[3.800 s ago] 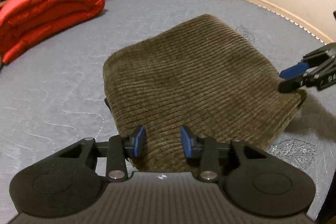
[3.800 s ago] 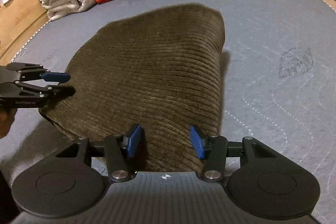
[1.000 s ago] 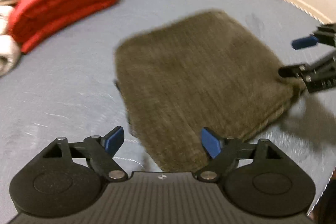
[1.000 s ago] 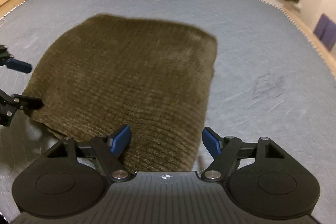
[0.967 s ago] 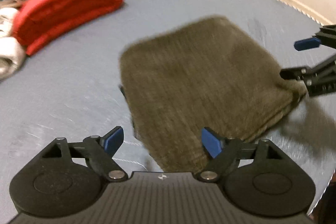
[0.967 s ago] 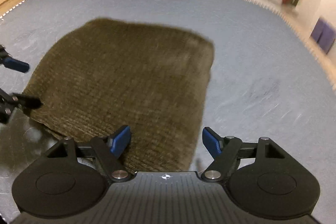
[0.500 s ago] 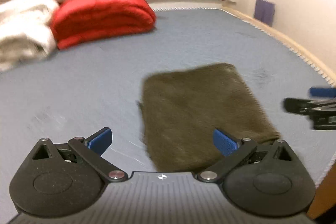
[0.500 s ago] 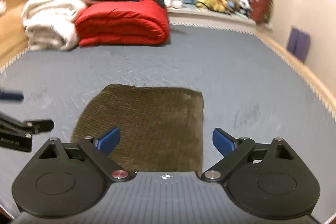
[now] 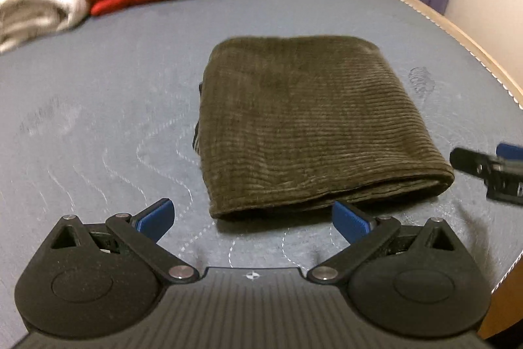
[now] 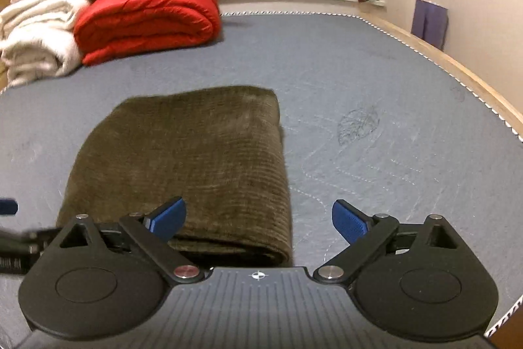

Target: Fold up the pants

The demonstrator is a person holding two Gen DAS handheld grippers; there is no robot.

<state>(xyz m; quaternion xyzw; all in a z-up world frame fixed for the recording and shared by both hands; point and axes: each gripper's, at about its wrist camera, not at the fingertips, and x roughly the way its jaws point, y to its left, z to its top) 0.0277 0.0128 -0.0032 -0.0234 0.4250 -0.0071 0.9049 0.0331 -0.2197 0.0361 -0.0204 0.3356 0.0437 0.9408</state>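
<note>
Right, pants [image 9: 313,126] sit folded into a compact brown corduroy block on the grey bed [image 9: 98,126], near its front edge, w/ the thick rounded fold facing me. My left gripper [image 9: 253,216] hangs just short of that fold, jaws spread wide, holding nothing; right gripper [image 10: 258,216] is over the near right corner, jaws likewise wide apart and empty. Fabric looks soft, thick, ribbed: I'd guess it's fairly heavy for cloth, grippy not slippery, and the layers will slump if lifted by one corner. If another fold's wanted, best pinch thru all layers at the two near corners. Fold looks about done to me. No brand, label or readable writing anywhere I can see.
</note>
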